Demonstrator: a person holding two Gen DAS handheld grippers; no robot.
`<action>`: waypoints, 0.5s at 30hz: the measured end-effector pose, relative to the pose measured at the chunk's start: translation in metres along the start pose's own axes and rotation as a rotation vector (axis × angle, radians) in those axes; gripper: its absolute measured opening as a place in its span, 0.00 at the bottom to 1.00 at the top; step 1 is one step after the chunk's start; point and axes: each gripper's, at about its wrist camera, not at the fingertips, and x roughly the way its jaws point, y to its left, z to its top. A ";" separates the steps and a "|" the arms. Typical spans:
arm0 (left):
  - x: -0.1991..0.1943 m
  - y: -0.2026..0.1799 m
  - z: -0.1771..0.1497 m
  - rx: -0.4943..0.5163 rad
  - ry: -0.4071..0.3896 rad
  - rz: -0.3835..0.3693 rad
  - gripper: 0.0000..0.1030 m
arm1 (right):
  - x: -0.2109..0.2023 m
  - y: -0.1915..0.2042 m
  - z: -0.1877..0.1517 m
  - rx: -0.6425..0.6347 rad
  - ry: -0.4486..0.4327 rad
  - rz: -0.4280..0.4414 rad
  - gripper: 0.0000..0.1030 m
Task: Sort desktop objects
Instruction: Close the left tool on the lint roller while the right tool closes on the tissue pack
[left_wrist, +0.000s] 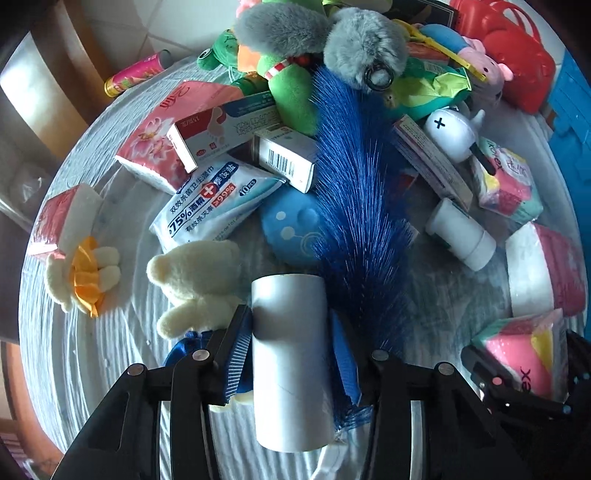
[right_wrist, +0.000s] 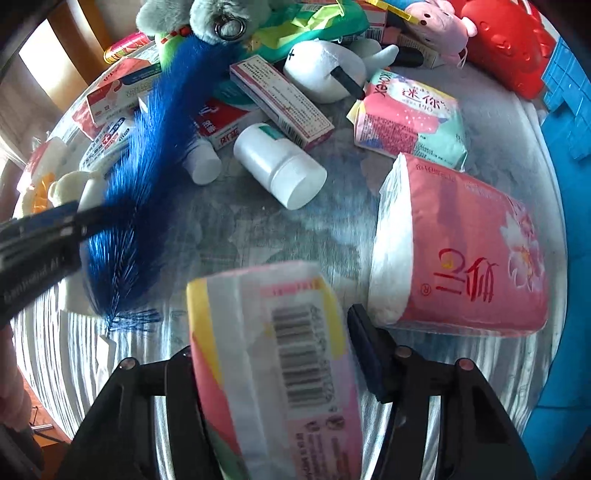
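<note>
Desktop objects, mixed: boxes, plush toys, tissue packs heaped on a pale round table (left_wrist: 92, 354). Left gripper (left_wrist: 291, 354) pinches a white cardboard tube (left_wrist: 291, 365) bearing a long blue bristly feather (left_wrist: 354, 192). Right gripper (right_wrist: 273, 373) clamps a pink-and-yellow barcoded tissue pack (right_wrist: 273, 354), above the table.

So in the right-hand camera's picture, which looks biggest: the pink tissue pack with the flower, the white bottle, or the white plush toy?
Largest to smallest, as they look:
1. Pink flowered tissue pack, clearly biggest.
2 and 3. White bottle and white plush toy look alike; the toy lies farther from the camera, so I won't rank them.
</note>
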 end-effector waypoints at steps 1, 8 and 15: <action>0.001 -0.001 0.000 0.001 0.002 0.008 0.44 | -0.002 0.000 0.001 -0.002 0.001 0.000 0.55; 0.008 0.011 -0.002 -0.022 0.001 -0.006 0.43 | -0.020 -0.004 0.001 0.000 0.002 0.021 0.64; -0.016 0.006 -0.010 0.013 -0.055 -0.002 0.43 | -0.047 -0.012 0.006 0.035 -0.032 0.038 0.65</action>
